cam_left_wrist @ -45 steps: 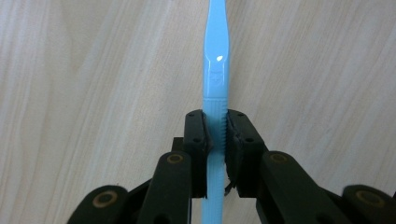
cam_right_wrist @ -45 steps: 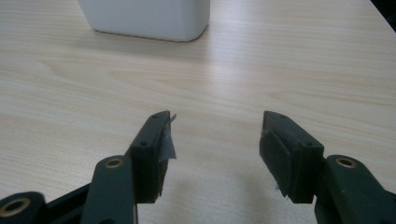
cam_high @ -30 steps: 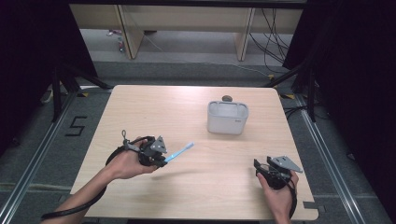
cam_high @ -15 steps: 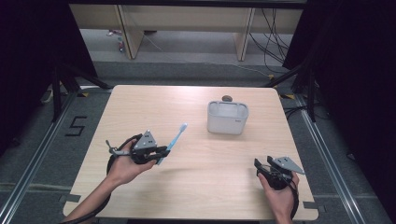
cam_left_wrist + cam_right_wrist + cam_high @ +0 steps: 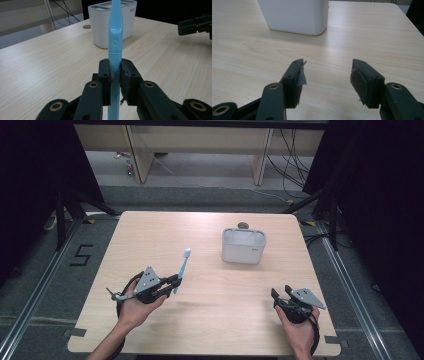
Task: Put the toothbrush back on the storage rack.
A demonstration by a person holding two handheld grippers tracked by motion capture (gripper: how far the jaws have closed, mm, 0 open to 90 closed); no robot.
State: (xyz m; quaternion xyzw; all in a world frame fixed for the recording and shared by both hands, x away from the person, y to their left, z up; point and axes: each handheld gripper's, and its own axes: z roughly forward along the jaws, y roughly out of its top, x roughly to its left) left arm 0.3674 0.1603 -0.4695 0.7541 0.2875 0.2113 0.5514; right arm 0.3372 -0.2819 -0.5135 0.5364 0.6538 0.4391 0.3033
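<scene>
A white holder [image 5: 243, 246] with open slots in its top stands on the table [image 5: 210, 330], toward the far edge and right of the middle. Just behind it, touching or nearly so, a small round brown thing [image 5: 242, 225] lies near the far edge; what it is cannot be told. The wood between the holder and both hands lies bare.

The left hand-held gripper [image 5: 172, 282] sits near the table's left edge, toward the near side, gripped in the person's left hand [image 5: 134, 302]. Its jaws are clamped on the ribbed handle of a light blue toothbrush [image 5: 182, 269]. In the high view the brush rises from the jaws with its white head end pointing toward the far edge. In the left gripper view [image 5: 115, 82] the brush [image 5: 115, 37] lines up with the holder [image 5: 111, 22] beyond it, well apart from it.

The right hand-held gripper [image 5: 281, 293] rests near the near right corner in the right hand [image 5: 298, 330]. In the right gripper view [image 5: 327, 75] its jaws stand wide apart with nothing between them, pointed toward the holder [image 5: 294, 15].
</scene>
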